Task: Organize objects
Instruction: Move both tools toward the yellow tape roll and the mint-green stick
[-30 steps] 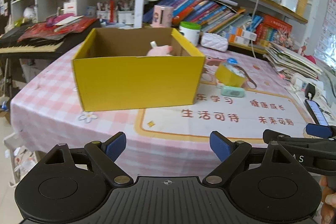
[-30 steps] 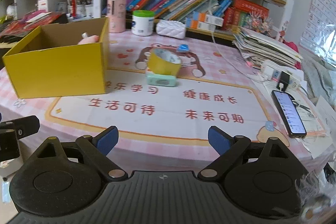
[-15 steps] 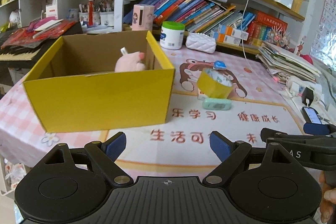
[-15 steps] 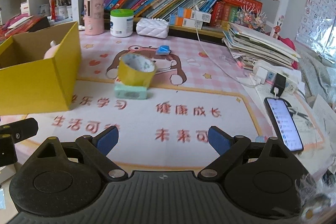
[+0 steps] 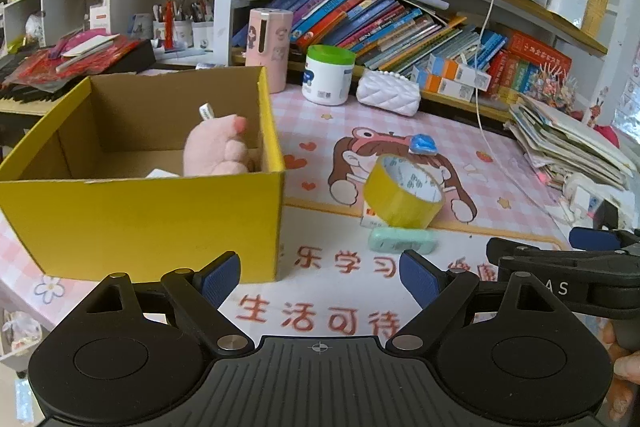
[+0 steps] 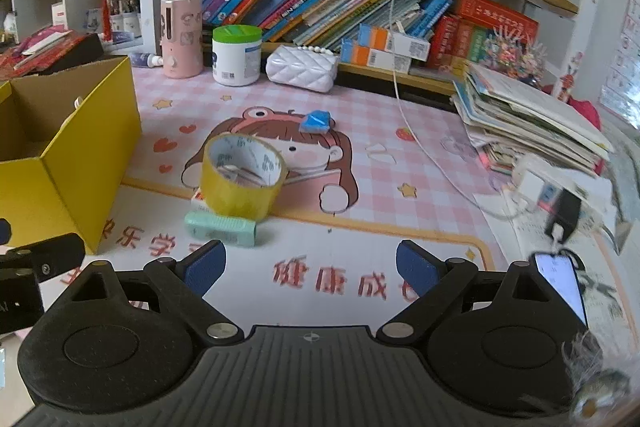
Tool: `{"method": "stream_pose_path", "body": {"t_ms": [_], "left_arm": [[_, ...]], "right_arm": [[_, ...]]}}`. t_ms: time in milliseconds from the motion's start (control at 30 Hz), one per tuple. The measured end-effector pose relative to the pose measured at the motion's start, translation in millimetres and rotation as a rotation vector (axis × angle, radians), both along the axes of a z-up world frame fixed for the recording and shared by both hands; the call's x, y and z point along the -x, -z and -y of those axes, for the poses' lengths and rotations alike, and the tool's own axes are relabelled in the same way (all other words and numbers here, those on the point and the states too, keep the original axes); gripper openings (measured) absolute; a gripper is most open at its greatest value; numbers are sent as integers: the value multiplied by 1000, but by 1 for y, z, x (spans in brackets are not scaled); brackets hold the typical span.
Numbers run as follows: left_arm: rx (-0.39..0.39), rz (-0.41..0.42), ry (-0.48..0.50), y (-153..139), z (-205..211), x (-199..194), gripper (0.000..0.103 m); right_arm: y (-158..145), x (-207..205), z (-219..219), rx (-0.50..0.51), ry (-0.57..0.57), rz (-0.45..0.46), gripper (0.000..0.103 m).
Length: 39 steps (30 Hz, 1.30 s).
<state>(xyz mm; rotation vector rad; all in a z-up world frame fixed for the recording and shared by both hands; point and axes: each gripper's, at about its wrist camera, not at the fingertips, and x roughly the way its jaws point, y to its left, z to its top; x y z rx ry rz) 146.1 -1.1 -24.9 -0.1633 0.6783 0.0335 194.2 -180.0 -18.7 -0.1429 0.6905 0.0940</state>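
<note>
A yellow cardboard box [image 5: 152, 219] stands open on the left of the table, with a pink plush toy [image 5: 216, 151] inside; the box also shows in the right wrist view [image 6: 76, 163]. A yellow tape roll [image 6: 240, 179] leans on a small white box, with a mint-green case [image 6: 220, 227] in front and a small blue object [image 6: 316, 121] behind. The tape roll [image 5: 404, 197] and green case [image 5: 402, 241] also show in the left wrist view. My left gripper [image 5: 320, 277] is open and empty, near the box's front right corner. My right gripper [image 6: 310, 267] is open and empty, just short of the green case.
A pink cylinder [image 6: 180, 35], a green-lidded white jar [image 6: 236, 55] and a white quilted pouch [image 6: 302, 67] stand at the back before full bookshelves. A paper stack [image 6: 528, 123], power strip and phone [image 6: 560, 287] lie at the right. A white cable [image 6: 420, 143] hangs across the table.
Both grippers have moved forward and rightward over the table toward the tape roll and green case. The box has shifted left in both views. Both grippers stay open.
</note>
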Motion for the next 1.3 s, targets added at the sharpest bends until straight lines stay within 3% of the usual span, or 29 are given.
{"method": "stream_pose_path", "body": {"t_ms": [500, 633, 1033, 1300], "left_arm": [[-31, -30, -37, 8, 50, -34, 86], [-47, -55, -28, 14, 60, -44, 75], [-52, -122, 11, 44, 89, -87, 76], [-76, -184, -28, 65, 94, -114, 80]], "right_arm": [[8, -51, 46, -73, -75, -8, 92], [10, -60, 54, -102, -82, -12, 92], [9, -76, 76, -143, -68, 19, 92], [9, -78, 84, -133, -79, 33, 92]]}}
